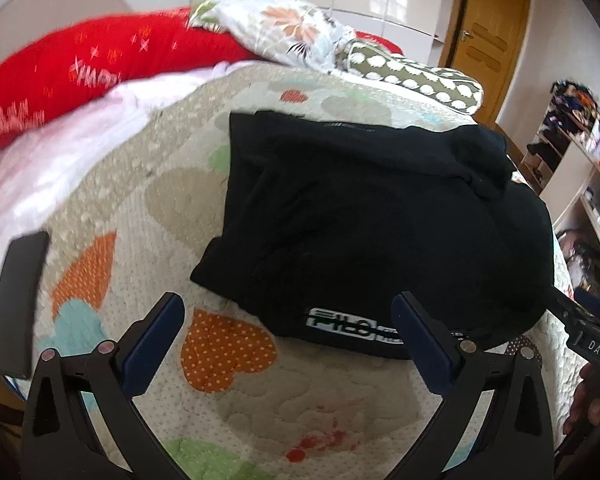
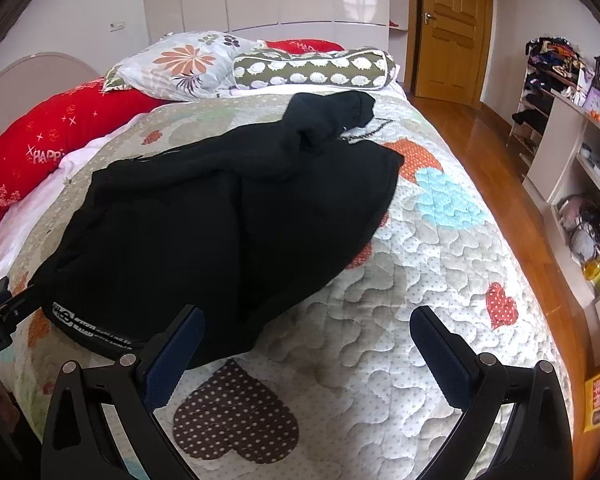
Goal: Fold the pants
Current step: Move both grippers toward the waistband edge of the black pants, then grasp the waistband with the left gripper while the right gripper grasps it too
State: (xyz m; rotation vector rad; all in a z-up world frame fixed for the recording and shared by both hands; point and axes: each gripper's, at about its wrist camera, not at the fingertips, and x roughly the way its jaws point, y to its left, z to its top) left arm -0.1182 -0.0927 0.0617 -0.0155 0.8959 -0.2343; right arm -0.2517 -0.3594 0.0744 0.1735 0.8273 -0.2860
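The black pants point(image 2: 228, 216) lie in a rumpled heap across the middle of the quilted bedspread point(image 2: 420, 264), waistband with its white lettering point(image 1: 352, 326) turned toward the foot of the bed and the legs bunched up toward the pillows. The left gripper point(image 1: 292, 340) hangs just short of the waistband, its two blue-padded fingers point(image 1: 156, 344) spread wide with nothing between them; the right-hand finger sits in front of the waistband's edge, though whether it touches the cloth I cannot tell. The right gripper point(image 2: 306, 354) hovers low over the bedspread beside the pants, its jaws equally wide apart and empty, a brown dotted heart point(image 2: 236, 420) on the quilt showing between them. Its left finger overlaps the near hem of the black cloth in the view. At the head of the bed rest a red pillow point(image 2: 32, 148), a floral pillow point(image 2: 180, 64) and an olive bolster with white spots point(image 2: 316, 70). A wooden door point(image 2: 452, 28) stands shut beyond, and cluttered shelves point(image 2: 580, 168) line the wall on the right.
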